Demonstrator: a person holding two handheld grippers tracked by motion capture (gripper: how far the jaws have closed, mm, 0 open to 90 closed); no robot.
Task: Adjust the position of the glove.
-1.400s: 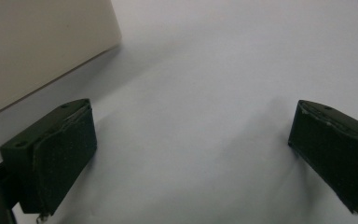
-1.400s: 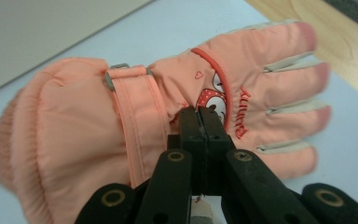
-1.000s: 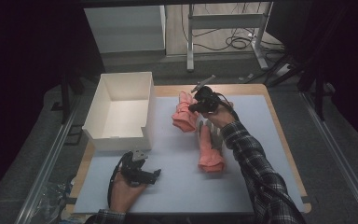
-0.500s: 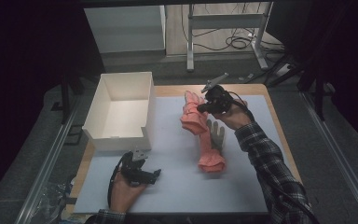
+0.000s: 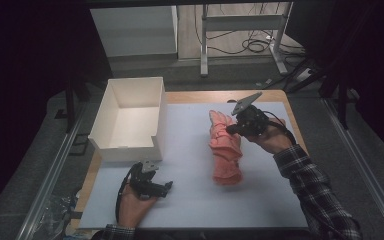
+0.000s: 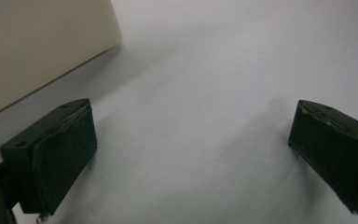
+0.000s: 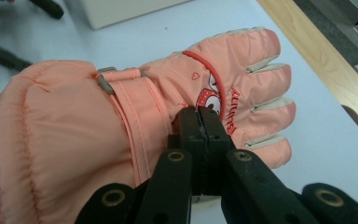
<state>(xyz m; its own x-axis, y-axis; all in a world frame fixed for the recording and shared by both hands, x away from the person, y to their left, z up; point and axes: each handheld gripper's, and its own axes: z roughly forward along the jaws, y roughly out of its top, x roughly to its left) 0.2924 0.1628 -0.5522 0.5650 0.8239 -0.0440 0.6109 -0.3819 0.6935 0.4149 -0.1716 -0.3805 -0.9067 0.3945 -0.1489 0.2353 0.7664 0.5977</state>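
Clearly, the white box point(image 5: 130, 120) stands at about ten o'clock on the table point(image 5: 190, 150), open on top and with nothing inside, probably waiting to receive the glove. Below it, near seven o'clock, the left gripper point(image 5: 155, 187) rests on the sheet with its jaws wide apart and nothing between them, as if it keeps out of the way. Right of centre, the pink glove point(image 5: 225, 145) hangs a little above the sheet. At two o'clock the right gripper point(image 7: 203, 135) pinches the fabric on the glove's back, jaws closed tight, so it can be carried.
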